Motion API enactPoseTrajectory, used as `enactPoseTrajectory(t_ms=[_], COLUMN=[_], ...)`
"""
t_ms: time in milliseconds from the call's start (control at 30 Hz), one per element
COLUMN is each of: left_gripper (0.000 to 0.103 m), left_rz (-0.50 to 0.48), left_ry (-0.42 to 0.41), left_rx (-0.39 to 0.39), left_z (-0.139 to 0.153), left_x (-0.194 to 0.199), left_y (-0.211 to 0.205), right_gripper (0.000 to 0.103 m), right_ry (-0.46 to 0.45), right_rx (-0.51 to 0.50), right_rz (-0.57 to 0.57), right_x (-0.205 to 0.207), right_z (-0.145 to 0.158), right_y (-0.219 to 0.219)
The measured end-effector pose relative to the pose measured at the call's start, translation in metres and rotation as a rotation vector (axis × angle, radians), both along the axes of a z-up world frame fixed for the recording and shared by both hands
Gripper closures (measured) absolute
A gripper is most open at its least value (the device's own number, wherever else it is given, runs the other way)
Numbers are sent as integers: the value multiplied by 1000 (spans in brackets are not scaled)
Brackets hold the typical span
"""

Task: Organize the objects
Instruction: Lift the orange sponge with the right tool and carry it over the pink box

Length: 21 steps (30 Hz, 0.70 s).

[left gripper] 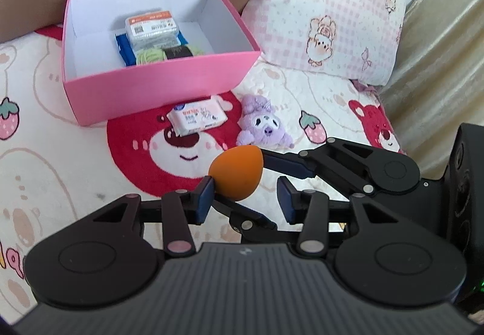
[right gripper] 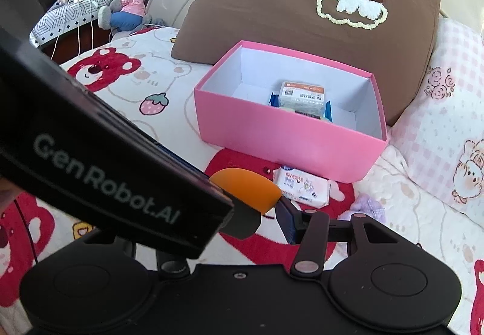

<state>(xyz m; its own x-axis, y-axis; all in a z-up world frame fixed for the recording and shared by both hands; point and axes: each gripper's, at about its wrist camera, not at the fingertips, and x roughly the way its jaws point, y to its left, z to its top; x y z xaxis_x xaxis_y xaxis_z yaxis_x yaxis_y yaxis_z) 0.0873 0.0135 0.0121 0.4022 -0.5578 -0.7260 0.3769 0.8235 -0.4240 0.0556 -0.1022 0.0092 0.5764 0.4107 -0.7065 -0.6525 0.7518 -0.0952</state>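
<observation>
A bed (left gripper: 60,153) fills the scene, covered by a cream bedspread printed with red bears and pink strawberries. At its far end a large brown pillow (right gripper: 272,2) leans against the headboard. A pink checked pillow (left gripper: 326,17) with cartoon animals lies to its right.

An open pink box (left gripper: 157,90) with a white inside sits on the bed, just in front of the brown pillow. In it lie a clear plastic case (left gripper: 152,28) with an orange label, a blue packet (left gripper: 122,50) beneath it, and a pale green yarn ball (left gripper: 149,56) with a black band.

Two black hand-held tools meet near the onlooker, in front of the box. The right tool (left gripper: 240,177) reaches in from the right. It is closed partway, its two fingers clamping an orange teardrop sponge (left gripper: 236,173) at opposite ends. The left tool (left gripper: 244,196) is partly open. Its left blue pad (left gripper: 202,199) lies against the side of the sponge, while its right pad stands clear, so it grips nothing.

The sponge is held above the red bear print, nearer than the box. Just beyond it, on the bedspread, sit a small purple plush toy (left gripper: 263,123) and, to its left, a white pack of wipes (left gripper: 196,117) lying right beside the box's near wall.
</observation>
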Motion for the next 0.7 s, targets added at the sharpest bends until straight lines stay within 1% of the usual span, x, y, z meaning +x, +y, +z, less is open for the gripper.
enactPoseTrajectory(t_ms=[300,367,433,533,700], left_gripper=[60,60,60,60,60], left_rz=[3,-16,-20,-11,-1], left_ry=[-39,-58,-58,-63,-100], left_rx=[-41,-36,-37,-39,-27], left_z=[23,29,35,42,53], left_x=[10,14,20,28,41], left_y=[8,8,10,12,12], right_gripper=[47,47,47,47,47], right_ry=[-84,-105,-115,-134,-185], right_rx=[-15,-17,-16,-15,-32], right_rz=[33,36,41,47,65], right_x=[2,4,9,14,26], right_z=[24,29,32,38,47], right_y=[4,6,8,12,20])
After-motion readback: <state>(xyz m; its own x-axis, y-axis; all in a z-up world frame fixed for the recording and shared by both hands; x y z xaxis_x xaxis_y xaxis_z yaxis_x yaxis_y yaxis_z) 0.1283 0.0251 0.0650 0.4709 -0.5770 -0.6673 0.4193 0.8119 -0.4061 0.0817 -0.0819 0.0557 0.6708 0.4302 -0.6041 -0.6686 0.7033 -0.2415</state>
